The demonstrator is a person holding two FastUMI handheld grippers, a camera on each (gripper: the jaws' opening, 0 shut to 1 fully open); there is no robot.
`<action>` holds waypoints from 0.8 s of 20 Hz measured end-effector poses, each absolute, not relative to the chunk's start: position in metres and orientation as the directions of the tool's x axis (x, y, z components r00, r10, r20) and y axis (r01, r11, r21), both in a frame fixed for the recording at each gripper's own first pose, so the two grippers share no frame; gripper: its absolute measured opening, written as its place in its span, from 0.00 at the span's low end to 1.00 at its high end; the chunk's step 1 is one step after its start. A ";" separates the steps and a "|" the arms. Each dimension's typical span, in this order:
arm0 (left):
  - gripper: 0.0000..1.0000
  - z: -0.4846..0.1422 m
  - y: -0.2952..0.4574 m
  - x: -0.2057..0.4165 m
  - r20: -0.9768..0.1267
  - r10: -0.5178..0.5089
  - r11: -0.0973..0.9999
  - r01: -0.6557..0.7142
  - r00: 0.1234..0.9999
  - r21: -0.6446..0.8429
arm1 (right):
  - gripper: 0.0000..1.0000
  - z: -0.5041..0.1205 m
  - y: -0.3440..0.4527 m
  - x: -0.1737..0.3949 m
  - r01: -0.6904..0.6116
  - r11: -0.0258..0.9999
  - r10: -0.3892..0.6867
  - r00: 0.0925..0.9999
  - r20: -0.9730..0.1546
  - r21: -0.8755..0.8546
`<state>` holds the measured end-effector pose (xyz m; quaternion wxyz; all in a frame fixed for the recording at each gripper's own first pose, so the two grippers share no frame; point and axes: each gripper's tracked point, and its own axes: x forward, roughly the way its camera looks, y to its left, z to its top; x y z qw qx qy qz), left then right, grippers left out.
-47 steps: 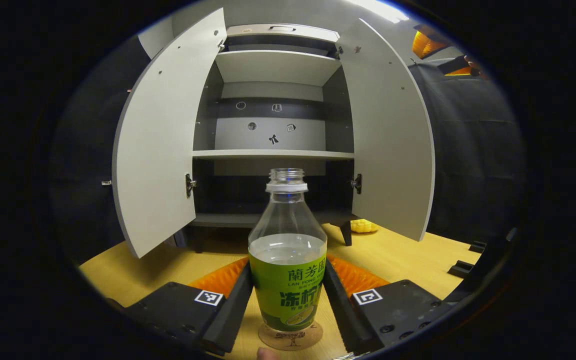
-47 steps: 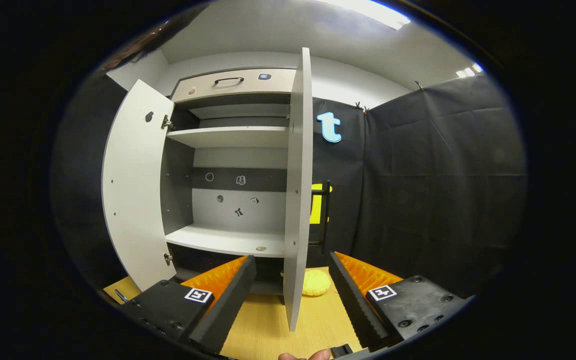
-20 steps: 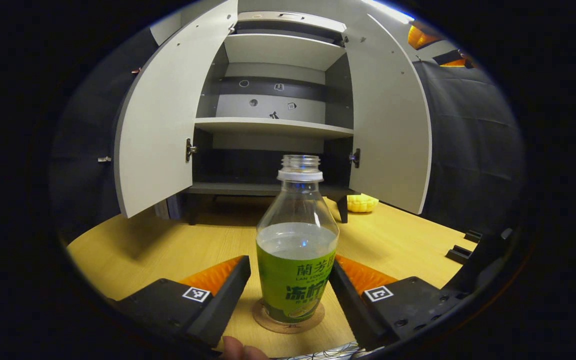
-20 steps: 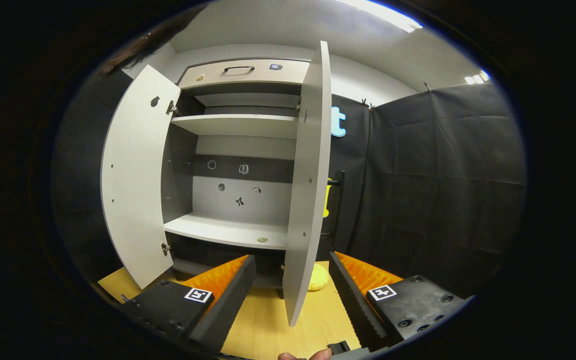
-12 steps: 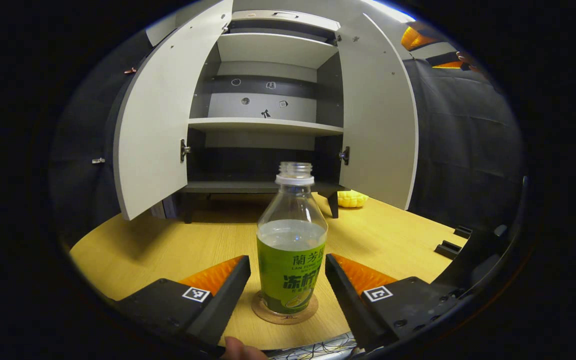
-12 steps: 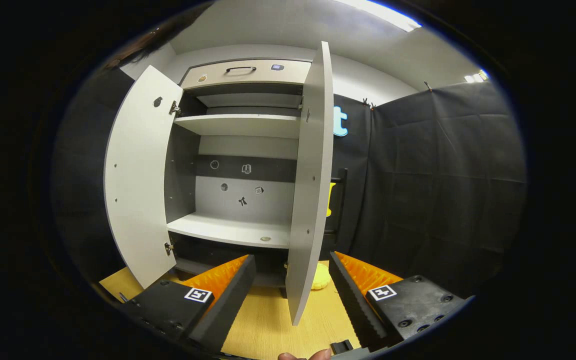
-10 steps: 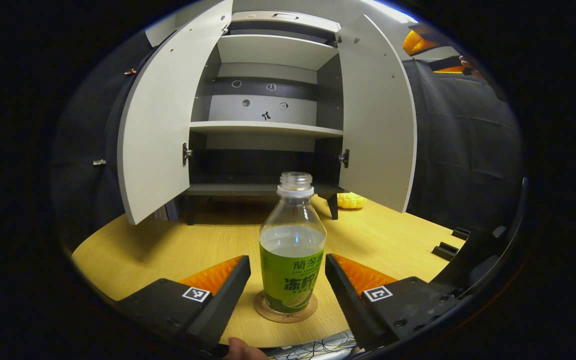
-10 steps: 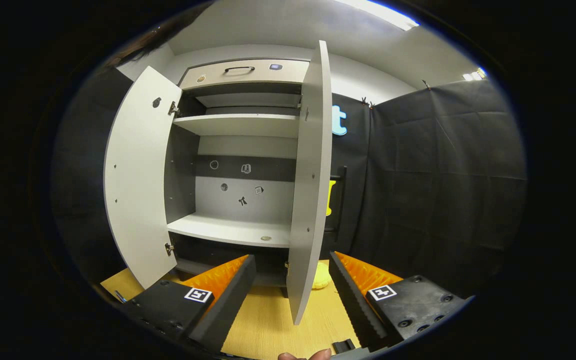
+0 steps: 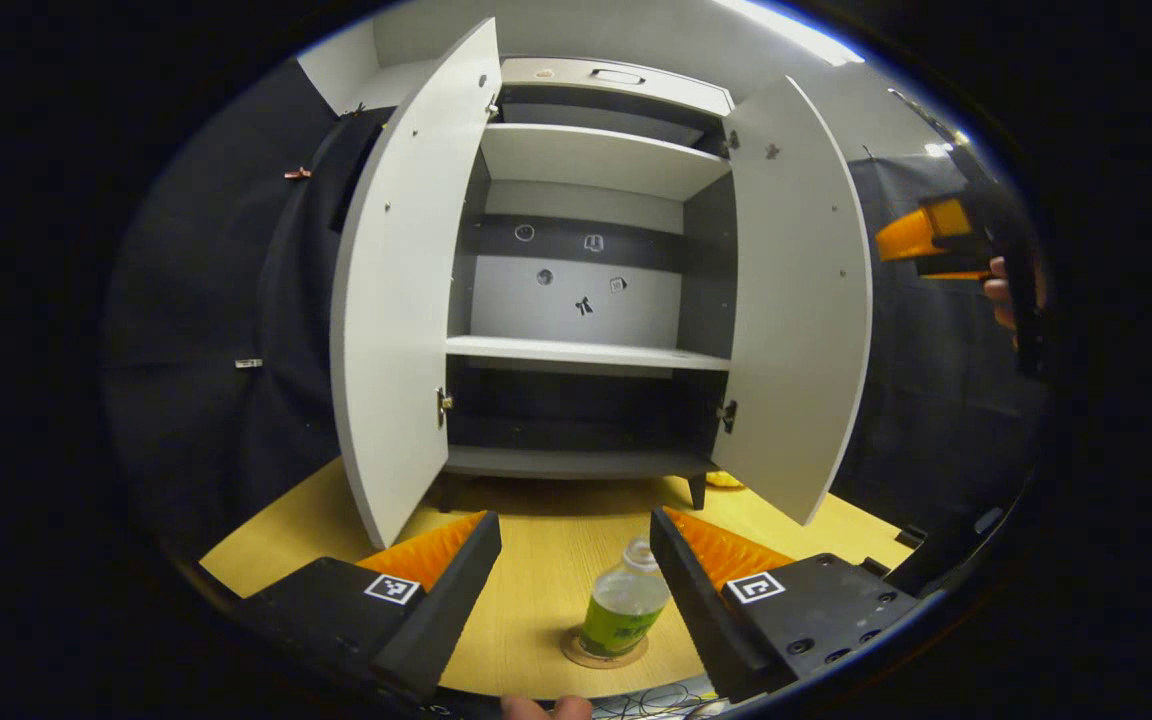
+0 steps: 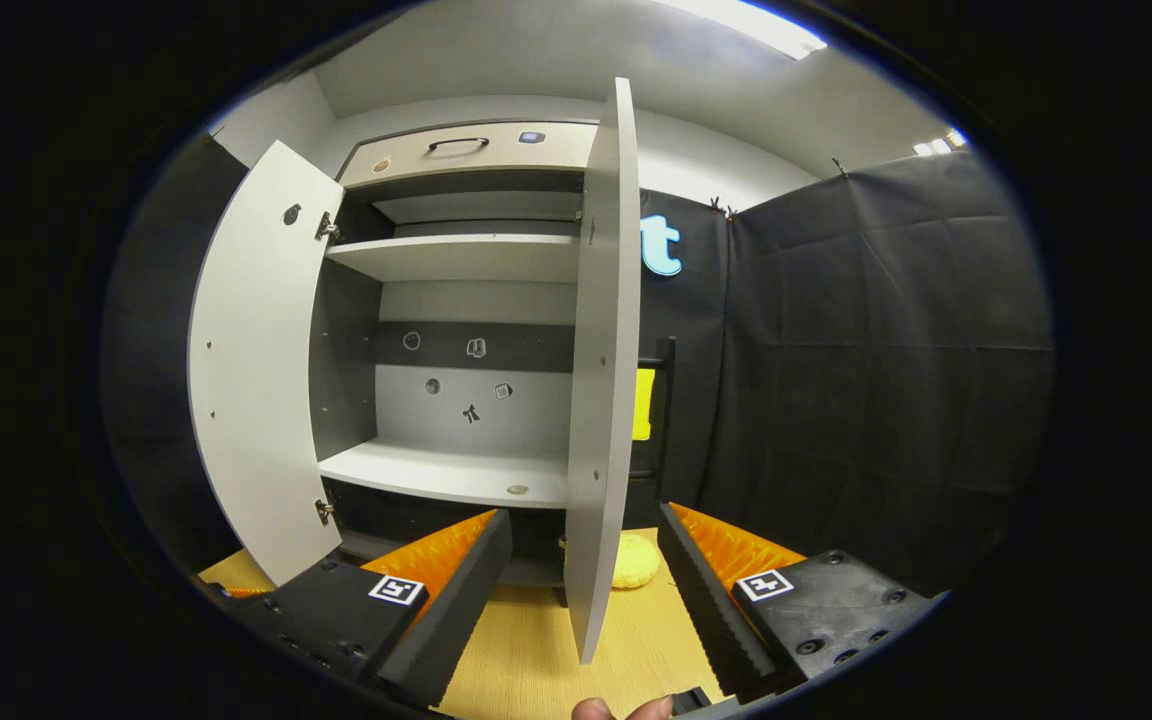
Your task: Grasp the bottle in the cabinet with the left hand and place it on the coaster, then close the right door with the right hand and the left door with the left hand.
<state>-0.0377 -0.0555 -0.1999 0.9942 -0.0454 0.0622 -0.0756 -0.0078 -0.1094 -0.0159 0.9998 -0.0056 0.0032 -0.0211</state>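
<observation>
Standing at the back of the wooden surface (image 9: pixel 536 545), the grey cabinet (image 9: pixel 586 300) has both doors swung wide: in the left gripper view the left door (image 9: pixel 406 300) and the right door (image 9: pixel 801 320) flank bare shelves. In the right gripper view the right door (image 10: pixel 598 380) is seen edge-on, its lower edge between the spread fingers of the right hand-held gripper (image 10: pixel 584 585), which grips nothing; whether a finger touches the door cannot be told. The left hand-held gripper (image 9: pixel 576 570) is also wide open and holds nothing. Below and between its fingers the bottle (image 9: pixel 626 608) stands upright on the round coaster (image 9: pixel 604 652), near the front edge of the surface and well apart from the cabinet. A small yellow object (image 10: pixel 633 562) lies by the cabinet's right foot.
</observation>
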 end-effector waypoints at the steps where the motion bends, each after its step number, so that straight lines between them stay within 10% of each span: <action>1: 0.96 -0.183 -0.046 -0.036 -0.104 -0.136 0.988 0.126 0.985 -0.091 | 0.97 -0.012 -0.110 -0.007 0.037 0.999 -0.037 0.999 -0.002 0.000; 16: 0.95 -0.046 0.002 -0.010 -0.024 0.039 0.995 -0.041 0.999 -0.093 | 0.98 0.013 -0.237 0.068 0.183 0.977 -0.180 0.983 -0.035 0.107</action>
